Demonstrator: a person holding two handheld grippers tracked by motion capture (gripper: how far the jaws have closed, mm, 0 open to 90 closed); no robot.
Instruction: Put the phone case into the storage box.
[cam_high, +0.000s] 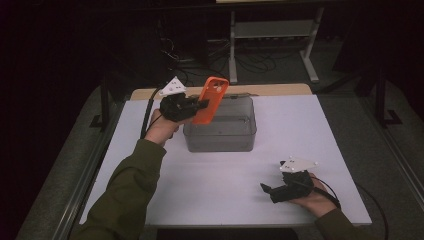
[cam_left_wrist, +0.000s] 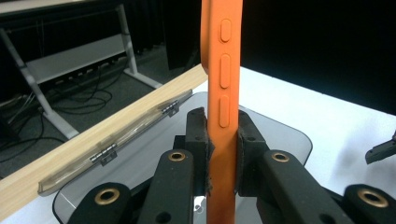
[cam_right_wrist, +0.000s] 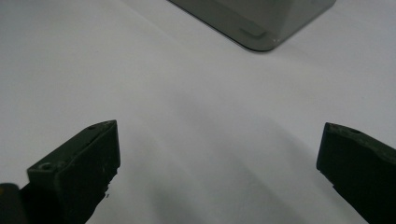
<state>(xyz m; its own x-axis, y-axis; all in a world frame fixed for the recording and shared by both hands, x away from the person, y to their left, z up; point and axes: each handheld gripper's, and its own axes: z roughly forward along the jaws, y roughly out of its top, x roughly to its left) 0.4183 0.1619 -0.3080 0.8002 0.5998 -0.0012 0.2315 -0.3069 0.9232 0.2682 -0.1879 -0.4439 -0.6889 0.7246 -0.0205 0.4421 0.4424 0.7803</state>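
Observation:
My left gripper (cam_high: 200, 104) is shut on an orange phone case (cam_high: 211, 99), held upright and slightly tilted above the left end of a grey translucent bin (cam_high: 220, 135). In the left gripper view the case (cam_left_wrist: 224, 70) stands edge-on between the two black pads (cam_left_wrist: 198, 140), its side buttons facing the camera, with the open bin (cam_left_wrist: 280, 135) below. My right gripper (cam_high: 266, 189) rests low over the white table (cam_high: 210, 175) near the front right, jaws wide apart with nothing between them; its fingertips (cam_right_wrist: 88, 158) frame bare table in the right gripper view.
A wooden strip (cam_left_wrist: 93, 144) runs along the table's far edge behind the bin, with the bin's hinged lid (cam_left_wrist: 121, 140) against it. A metal stand (cam_high: 272, 37) and cables lie on the floor beyond. One bin corner (cam_right_wrist: 261, 32) appears in the right gripper view.

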